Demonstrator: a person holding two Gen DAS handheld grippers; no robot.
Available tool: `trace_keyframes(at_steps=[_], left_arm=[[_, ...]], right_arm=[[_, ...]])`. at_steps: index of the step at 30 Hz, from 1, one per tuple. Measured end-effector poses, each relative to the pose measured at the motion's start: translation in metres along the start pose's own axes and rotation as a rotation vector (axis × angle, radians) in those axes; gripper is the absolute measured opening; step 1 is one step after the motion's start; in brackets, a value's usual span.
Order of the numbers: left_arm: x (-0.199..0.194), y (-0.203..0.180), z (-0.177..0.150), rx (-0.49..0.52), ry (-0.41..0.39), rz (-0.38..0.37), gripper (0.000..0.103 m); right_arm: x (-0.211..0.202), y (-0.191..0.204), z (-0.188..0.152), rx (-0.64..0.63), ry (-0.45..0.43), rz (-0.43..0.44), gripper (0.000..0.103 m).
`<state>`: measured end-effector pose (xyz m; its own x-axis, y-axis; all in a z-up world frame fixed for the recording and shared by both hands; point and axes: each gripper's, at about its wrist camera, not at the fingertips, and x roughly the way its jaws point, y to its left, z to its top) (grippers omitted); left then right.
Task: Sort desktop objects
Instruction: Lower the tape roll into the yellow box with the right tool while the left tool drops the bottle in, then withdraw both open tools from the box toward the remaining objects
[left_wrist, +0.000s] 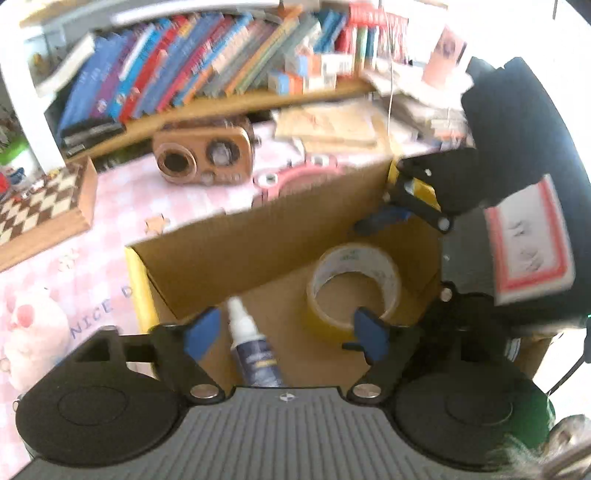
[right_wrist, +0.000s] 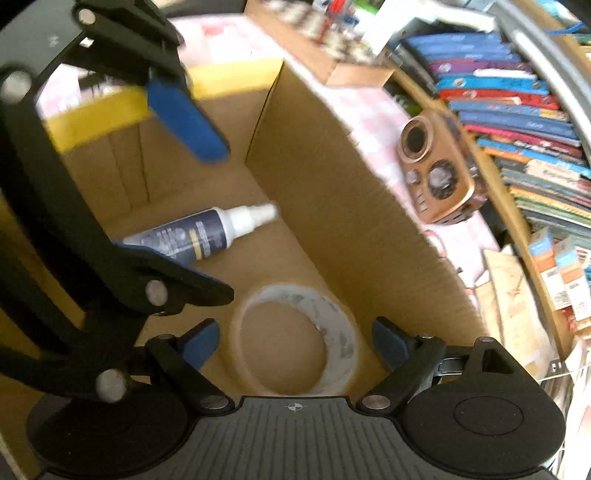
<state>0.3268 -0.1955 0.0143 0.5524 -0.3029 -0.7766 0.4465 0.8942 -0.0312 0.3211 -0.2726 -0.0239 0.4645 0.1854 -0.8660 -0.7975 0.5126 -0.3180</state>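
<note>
Both grippers, left gripper (left_wrist: 286, 334) and right gripper (right_wrist: 295, 345), gape empty over the clear tape roll (right_wrist: 295, 339) lying in the brown cardboard box (right_wrist: 332, 192); light, rigid, slick ring, best pinched across its wall.

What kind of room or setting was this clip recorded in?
Likely a home study or bedroom desk: a shelf packed with books, a pink checked tablecloth carrying a chessboard and a retro radio, and a cardboard box for sorting.
</note>
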Motion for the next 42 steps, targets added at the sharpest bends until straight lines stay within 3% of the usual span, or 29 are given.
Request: trace_keyframes(at_steps=[4,8,16,21,26,31,42], left_arm=[[-0.029,0.006,-0.001,-0.064,-0.081,-0.016,0.081],[-0.063,0.006,-0.007,-0.097,-0.186,0.014,0.084],[-0.125,0.005,-0.027,-0.167,-0.362,0.116,0.088],[-0.157,0.002,-0.054,-0.179,-0.449,0.184,0.095],[-0.176,0.008,-0.095,-0.234,-0.487,0.23,0.097],[-0.19,0.025,-0.139,-0.328,-0.463,0.262,0.097],[-0.223,0.051,-0.206,-0.349,-0.452,0.307,0.098]], right_arm=[[-0.035,-0.013,-0.009,0.115,-0.1,-0.016,0.092],[-0.074,-0.018,-0.021,0.216,-0.206,-0.05,0.092],[-0.138,-0.013,-0.04,0.398,-0.424,-0.105,0.092],[-0.16,-0.005,-0.053,0.514,-0.495,-0.176,0.092],[-0.174,0.024,-0.069,0.596,-0.506,-0.32,0.092],[-0.184,0.064,-0.082,0.644,-0.507,-0.399,0.092],[-0.183,0.145,-0.087,0.797,-0.436,-0.431,0.092]])
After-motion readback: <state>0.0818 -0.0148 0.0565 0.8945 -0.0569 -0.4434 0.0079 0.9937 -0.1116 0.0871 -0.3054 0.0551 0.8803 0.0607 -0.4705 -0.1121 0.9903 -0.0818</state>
